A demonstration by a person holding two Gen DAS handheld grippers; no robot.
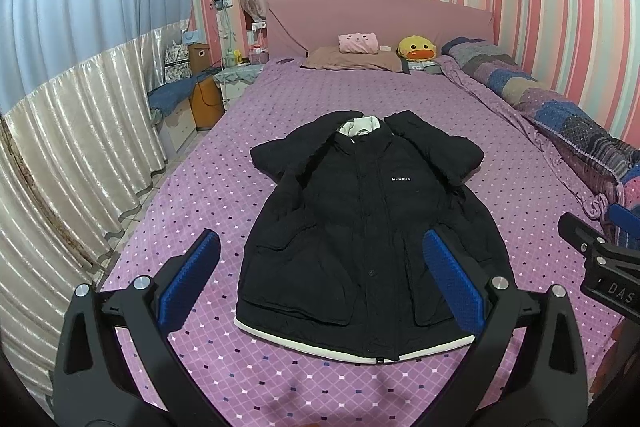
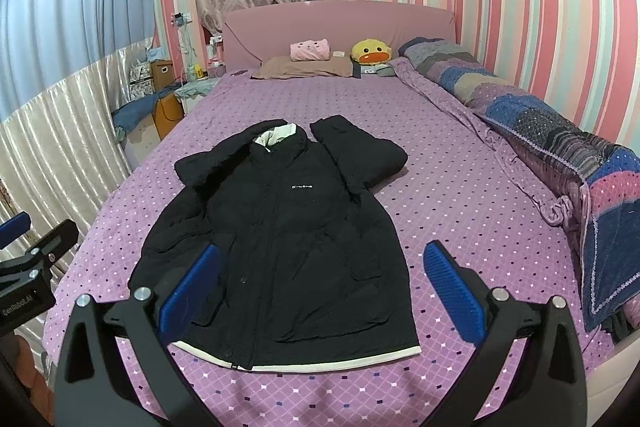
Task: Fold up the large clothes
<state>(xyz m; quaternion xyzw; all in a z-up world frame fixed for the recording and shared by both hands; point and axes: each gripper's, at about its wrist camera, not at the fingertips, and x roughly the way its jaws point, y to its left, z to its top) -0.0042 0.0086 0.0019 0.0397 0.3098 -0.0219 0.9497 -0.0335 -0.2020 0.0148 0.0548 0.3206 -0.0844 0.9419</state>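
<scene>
A large black padded coat [image 1: 360, 227] with a white hem and white collar lining lies flat, front up and closed, on the purple bed [image 1: 192, 195]; both sleeves are folded in near the shoulders. My left gripper [image 1: 320, 279] hovers open above the coat's lower half, nothing between its blue pads [image 1: 452, 283]. In the right wrist view the coat [image 2: 280, 239] lies left of centre, and my right gripper [image 2: 320, 287] is open over its lower right part, holding nothing. Each gripper shows at the other view's edge: the right gripper [image 1: 600, 259] and the left gripper [image 2: 28, 259].
A pillow [image 1: 352, 61], a pink plush [image 1: 358, 43] and a yellow duck plush [image 1: 416, 49] sit at the headboard. A rolled patchwork quilt [image 1: 560, 107] runs along the bed's right side. Curtains [image 1: 80, 155] and a bedside cabinet [image 1: 236, 79] stand to the left.
</scene>
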